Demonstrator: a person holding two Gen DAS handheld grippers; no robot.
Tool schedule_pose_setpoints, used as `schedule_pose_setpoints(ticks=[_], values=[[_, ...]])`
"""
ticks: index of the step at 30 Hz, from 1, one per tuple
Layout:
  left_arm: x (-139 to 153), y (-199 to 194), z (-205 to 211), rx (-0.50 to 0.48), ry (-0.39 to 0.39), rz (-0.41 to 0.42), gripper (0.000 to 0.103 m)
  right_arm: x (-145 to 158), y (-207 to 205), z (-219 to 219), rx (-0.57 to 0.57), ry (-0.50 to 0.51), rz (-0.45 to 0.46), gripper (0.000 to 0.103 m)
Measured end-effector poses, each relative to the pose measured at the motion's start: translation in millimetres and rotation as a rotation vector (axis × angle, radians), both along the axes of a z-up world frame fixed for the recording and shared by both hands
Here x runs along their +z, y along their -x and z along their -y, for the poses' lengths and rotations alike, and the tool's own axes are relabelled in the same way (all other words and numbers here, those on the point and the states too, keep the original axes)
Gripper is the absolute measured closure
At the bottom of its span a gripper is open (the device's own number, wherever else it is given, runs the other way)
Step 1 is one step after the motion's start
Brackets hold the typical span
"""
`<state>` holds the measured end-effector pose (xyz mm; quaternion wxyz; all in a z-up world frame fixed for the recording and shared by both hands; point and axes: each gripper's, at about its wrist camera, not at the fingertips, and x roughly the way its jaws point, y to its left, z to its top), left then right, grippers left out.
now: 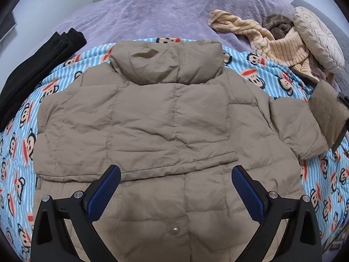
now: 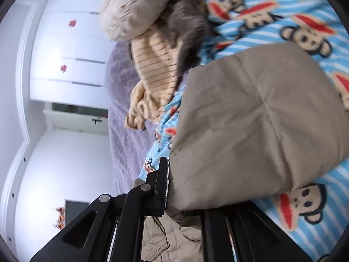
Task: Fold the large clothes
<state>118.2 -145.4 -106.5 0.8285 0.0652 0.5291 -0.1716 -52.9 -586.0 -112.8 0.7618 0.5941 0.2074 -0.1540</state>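
A tan puffer jacket [image 1: 152, 120] lies spread on the monkey-print blanket [image 1: 21, 148], collar at the far side. One sleeve is folded across its body. My left gripper [image 1: 175, 172] hovers open over the jacket's lower part, with nothing between its blue pads [image 1: 104, 192]. The other sleeve [image 1: 305, 122] sticks out to the right, its end lifted. In the right wrist view that sleeve [image 2: 250, 120] fills the middle, and my right gripper [image 2: 172, 187] is shut on its cuff. The right gripper [image 1: 342, 113] also shows at the left wrist view's right edge.
A folded black garment [image 1: 37, 65] lies at the blanket's left edge. A beige striped sweater [image 1: 279, 45], a brown furry item [image 1: 277, 26] and a round cushion [image 1: 318, 39] are heaped at the far right. A purple bedspread [image 1: 163, 11] lies beyond; a white wardrobe [image 2: 65, 54] stands behind.
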Motion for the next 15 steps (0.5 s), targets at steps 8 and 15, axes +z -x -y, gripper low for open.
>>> schedule_pose_setpoints(ticks=[8,15], values=[[-1,-23,-51,0.102,0.019,0.023,0.001,65,-142,-138,0.438,0.365,-0.048,0.093],[-23,-26,-77,0.140,0.007,0.005,0.001,20,-214,-268,0.754,0.520,-0.221,0.093]])
